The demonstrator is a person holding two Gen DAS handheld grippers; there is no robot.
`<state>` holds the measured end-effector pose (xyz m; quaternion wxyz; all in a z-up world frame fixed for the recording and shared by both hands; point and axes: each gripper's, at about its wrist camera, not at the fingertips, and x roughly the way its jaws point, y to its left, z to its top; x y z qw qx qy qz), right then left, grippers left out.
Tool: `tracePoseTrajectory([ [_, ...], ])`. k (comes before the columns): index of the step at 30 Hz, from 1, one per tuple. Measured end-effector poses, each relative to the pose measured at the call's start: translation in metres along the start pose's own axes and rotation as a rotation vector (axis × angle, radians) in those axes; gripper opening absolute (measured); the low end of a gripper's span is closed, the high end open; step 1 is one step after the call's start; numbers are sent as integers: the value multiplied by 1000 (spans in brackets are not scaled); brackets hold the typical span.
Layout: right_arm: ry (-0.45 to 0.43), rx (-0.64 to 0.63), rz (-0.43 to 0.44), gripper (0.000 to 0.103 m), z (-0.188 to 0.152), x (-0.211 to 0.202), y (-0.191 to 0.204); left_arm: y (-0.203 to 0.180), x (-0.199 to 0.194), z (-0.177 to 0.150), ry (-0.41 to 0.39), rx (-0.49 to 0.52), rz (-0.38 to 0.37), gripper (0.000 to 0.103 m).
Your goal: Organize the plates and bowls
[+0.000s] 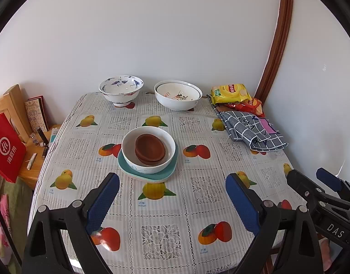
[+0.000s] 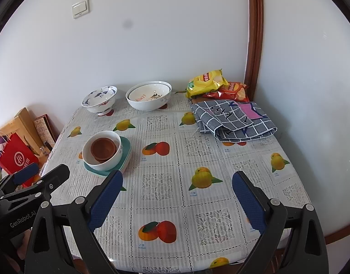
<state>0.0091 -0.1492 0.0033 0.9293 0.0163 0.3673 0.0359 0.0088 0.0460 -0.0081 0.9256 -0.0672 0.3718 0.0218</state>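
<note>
My left claw (image 1: pixel 172 196) hangs wide and empty, the stacked bowl (image 1: pixel 148 152) on its teal plates (image 1: pixel 129 169) dead ahead, mid-bench, so I judge left nearer. The crane bowl (image 1: pixel 121 90) and nested white bowls (image 1: pixel 177 97) sit at the far edge. Right claw (image 2: pixel 177 194): wide, empty, stack off left.

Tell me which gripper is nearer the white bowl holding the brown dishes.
Left. The left gripper faces the white bowl head-on, just short of it; the right gripper hangs further right, bowl off its left finger.

2 wrist views, shared table (image 1: pixel 175 217)
</note>
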Motion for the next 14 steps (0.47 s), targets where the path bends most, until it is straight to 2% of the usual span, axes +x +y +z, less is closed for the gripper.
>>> tracePoseTrajectory([
  [14, -1, 1, -1, 96, 4, 10, 6, 7, 10, 7, 7, 7, 8, 95],
])
